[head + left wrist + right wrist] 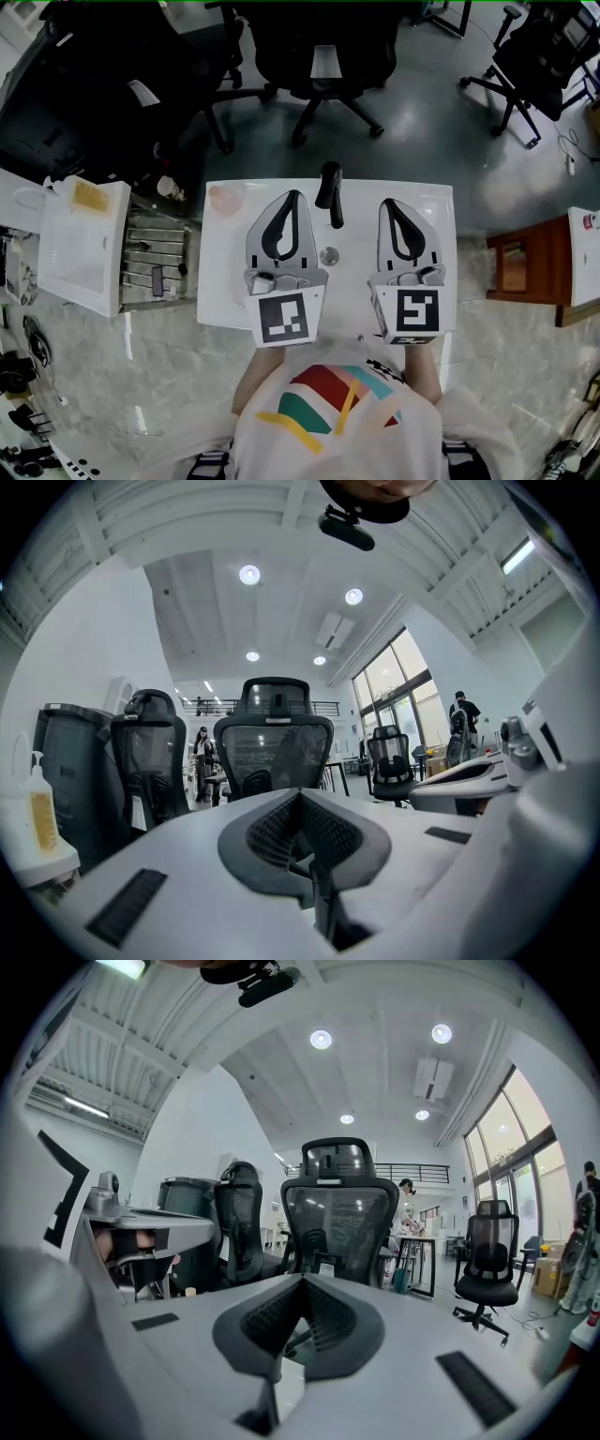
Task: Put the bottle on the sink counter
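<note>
A white bottle with a yellow label (86,197) stands on a white board left of the sink; in the left gripper view the bottle (36,816) shows at the far left edge. Over the white sink basin (217,300), my left gripper (292,197) and my right gripper (389,204) lie side by side and point away from me. Both are shut with nothing between the jaws. The black faucet (330,193) rises between their tips, with the drain (329,255) below it. The left gripper's jaws (300,797) and the right's (302,1281) meet at their tips. Neither touches the bottle.
A metal dish rack (155,258) sits between the bottle's board and the sink. A pinkish round thing (225,199) lies in the basin's far left corner. Black office chairs (323,56) stand beyond the sink, and a wooden stand (517,267) is to the right.
</note>
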Demonstrator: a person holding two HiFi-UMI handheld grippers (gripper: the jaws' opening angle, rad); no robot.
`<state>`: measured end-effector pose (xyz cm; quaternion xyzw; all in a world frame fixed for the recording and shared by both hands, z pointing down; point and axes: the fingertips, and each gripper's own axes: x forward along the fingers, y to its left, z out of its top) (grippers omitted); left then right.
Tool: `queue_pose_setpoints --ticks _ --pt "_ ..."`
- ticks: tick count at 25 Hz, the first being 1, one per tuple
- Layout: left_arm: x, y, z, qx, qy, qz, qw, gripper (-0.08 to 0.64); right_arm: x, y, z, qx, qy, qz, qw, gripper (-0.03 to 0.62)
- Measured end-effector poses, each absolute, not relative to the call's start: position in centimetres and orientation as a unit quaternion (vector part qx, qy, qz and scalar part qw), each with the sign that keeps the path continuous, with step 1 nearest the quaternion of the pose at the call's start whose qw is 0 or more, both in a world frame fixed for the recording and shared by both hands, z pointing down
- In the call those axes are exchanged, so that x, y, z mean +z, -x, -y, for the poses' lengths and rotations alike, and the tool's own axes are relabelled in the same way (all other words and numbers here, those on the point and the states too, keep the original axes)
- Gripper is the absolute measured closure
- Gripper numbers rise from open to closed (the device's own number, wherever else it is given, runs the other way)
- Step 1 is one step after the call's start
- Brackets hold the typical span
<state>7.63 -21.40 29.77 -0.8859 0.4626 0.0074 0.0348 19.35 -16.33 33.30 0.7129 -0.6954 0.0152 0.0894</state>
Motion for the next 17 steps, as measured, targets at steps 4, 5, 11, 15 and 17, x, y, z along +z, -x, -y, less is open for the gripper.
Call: queue_pose_setpoints --ticks 4,5,11,15,17 --pt "29.8 -7.68 21.24 0.007 0.886 -0.463 0.035 0.543 33.21 -19.59 16.08 0.014 -0.715 0.694 0.09 0.58" --pt "29.76 -7.62 21.22 0.006 0.886 -0.463 0.035 0.542 33.14 -19.55 16.06 0.014 -0.715 0.693 0.089 0.58" --pt "29.41 -7.56 20.85 0.006 0.886 -0.462 0.041 0.543 32.98 -19.41 15.75 0.013 -0.715 0.694 0.088 0.58" --pt "29.31 -7.39 20.63 0.007 0.885 -0.463 0.042 0.543 32.82 -19.3 15.51 0.01 -0.714 0.694 0.088 0.58" --pt "29.26 -7.32 20.53 0.008 0.885 -0.464 0.042 0.543 32.78 -19.28 15.36 0.01 -0.715 0.694 0.088 0.58"
